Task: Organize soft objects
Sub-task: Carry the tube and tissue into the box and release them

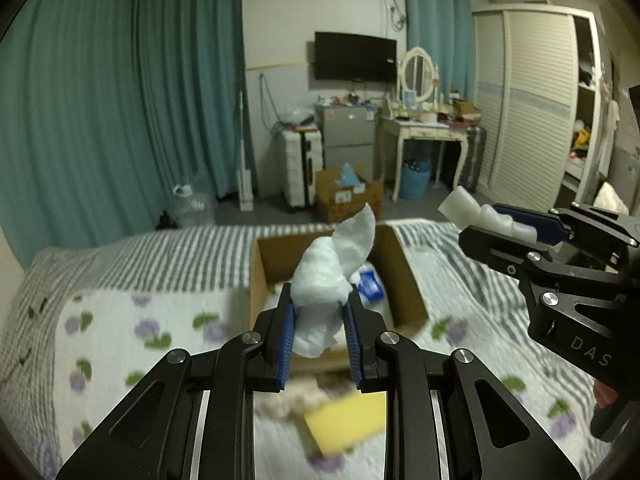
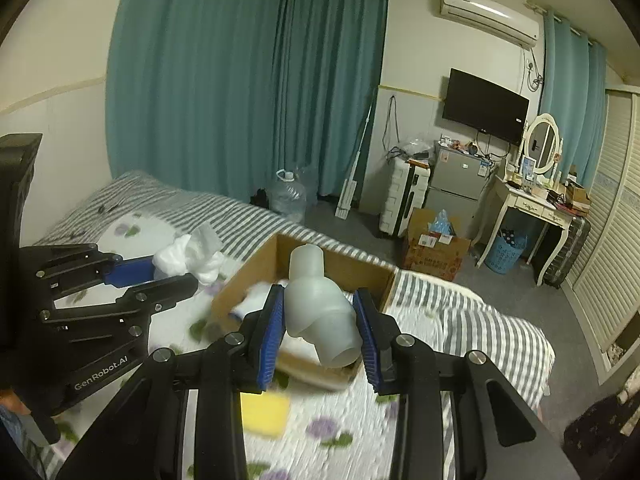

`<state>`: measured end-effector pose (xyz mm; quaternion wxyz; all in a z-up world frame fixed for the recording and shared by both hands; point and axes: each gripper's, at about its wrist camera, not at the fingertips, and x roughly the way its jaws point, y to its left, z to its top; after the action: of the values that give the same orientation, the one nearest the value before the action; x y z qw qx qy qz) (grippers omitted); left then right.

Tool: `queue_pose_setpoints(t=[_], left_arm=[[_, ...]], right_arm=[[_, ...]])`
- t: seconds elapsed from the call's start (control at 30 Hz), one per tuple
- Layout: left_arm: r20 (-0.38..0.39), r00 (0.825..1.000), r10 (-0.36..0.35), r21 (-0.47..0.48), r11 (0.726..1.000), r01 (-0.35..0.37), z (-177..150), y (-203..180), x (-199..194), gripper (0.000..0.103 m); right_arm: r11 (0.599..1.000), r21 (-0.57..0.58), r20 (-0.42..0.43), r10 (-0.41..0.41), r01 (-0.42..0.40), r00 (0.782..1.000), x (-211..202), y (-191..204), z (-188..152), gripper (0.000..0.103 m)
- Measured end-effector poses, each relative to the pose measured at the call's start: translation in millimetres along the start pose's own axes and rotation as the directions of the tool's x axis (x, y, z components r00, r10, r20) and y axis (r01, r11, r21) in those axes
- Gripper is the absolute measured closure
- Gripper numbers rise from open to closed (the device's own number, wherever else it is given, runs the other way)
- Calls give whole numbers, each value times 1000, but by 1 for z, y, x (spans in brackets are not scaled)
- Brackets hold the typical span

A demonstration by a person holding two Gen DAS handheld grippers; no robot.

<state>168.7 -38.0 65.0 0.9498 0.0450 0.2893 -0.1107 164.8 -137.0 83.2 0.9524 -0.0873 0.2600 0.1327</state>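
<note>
My left gripper [image 1: 319, 304] is shut on a crumpled white plastic wrap [image 1: 328, 280] and holds it above the near edge of an open cardboard box [image 1: 408, 280] on the bed. It also shows in the right wrist view [image 2: 176, 270] with the wrap [image 2: 188, 258]. My right gripper [image 2: 320, 312] is shut on a white soft foam piece [image 2: 320, 312] and holds it over the box [image 2: 248, 284]. The right gripper shows at the right of the left wrist view [image 1: 476, 220], foam [image 1: 480, 212] sticking out. A blue-and-white item [image 1: 370, 282] lies in the box.
A yellow sponge [image 1: 348, 420] and a pale fluffy item [image 1: 296, 398] lie on the floral bedspread [image 1: 120, 336] near me. The sponge also shows in the right wrist view [image 2: 266, 414]. Beyond the bed stand a water jug [image 2: 286, 196], suitcase, small fridge, floor box and dressing table.
</note>
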Motion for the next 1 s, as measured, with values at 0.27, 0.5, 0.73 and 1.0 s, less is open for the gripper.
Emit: queue_pose_setpoints(t=[0.27, 0.5, 0.73, 1.0], left_arm=[[-62, 998, 16, -1, 1000, -16, 17, 16, 98, 81], [-139, 990, 16, -30, 999, -20, -1, 25, 167, 80], [-150, 988, 25, 9, 1000, -24, -9, 18, 181, 74], [-133, 989, 58, 22, 998, -56, -6, 23, 139, 31]], right_arm=[[999, 29, -36, -21, 22, 999, 98, -27, 30, 69], [996, 63, -136, -51, 60, 989, 188, -44, 10, 69], [993, 110, -141, -34, 50, 989, 220, -56, -9, 58], [986, 137, -97, -86, 99, 992, 172, -58, 2, 19]])
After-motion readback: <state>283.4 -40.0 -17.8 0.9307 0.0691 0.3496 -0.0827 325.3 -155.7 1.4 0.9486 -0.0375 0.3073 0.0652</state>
